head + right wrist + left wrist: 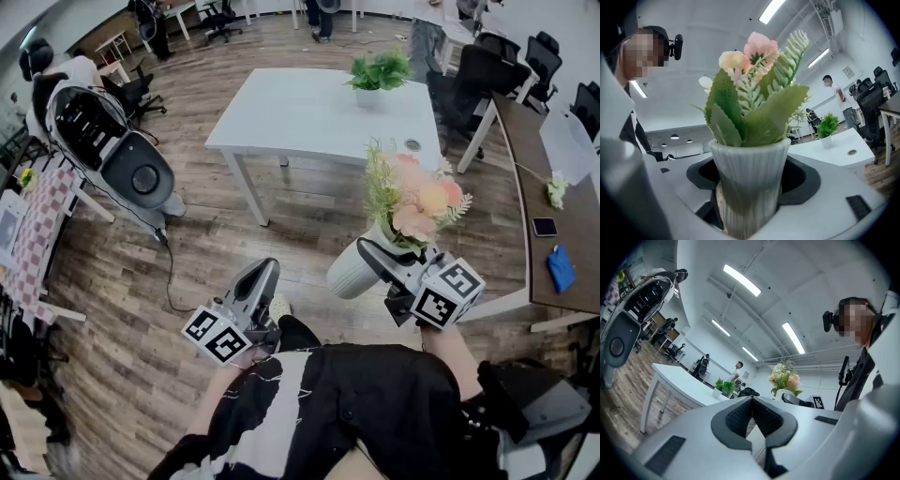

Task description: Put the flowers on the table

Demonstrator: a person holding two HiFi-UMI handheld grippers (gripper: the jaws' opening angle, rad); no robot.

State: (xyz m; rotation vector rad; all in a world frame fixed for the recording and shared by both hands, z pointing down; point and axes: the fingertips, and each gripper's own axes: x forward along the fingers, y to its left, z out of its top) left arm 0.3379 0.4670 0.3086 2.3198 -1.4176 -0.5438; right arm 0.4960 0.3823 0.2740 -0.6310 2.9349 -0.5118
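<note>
A white ribbed vase [354, 270] with pink and peach flowers [419, 197] and green leaves is held in the air, tilted, by my right gripper [380, 262], whose jaws press on both sides of the vase [747, 180]. The flowers [752, 51] rise straight ahead in the right gripper view. The white table [300, 117] stands ahead on the wooden floor, beyond the vase. My left gripper [264, 272] hangs low at my left with its jaws together and nothing in them [752, 416]. The held flowers [785, 377] also show in the left gripper view.
A small potted green plant [378, 73] sits at the table's far right, a round cable hole [412, 145] near it. A brown desk [562, 225] with a phone and a blue item runs along the right. Office chairs [478, 75] and a grey machine [117, 150] flank the table.
</note>
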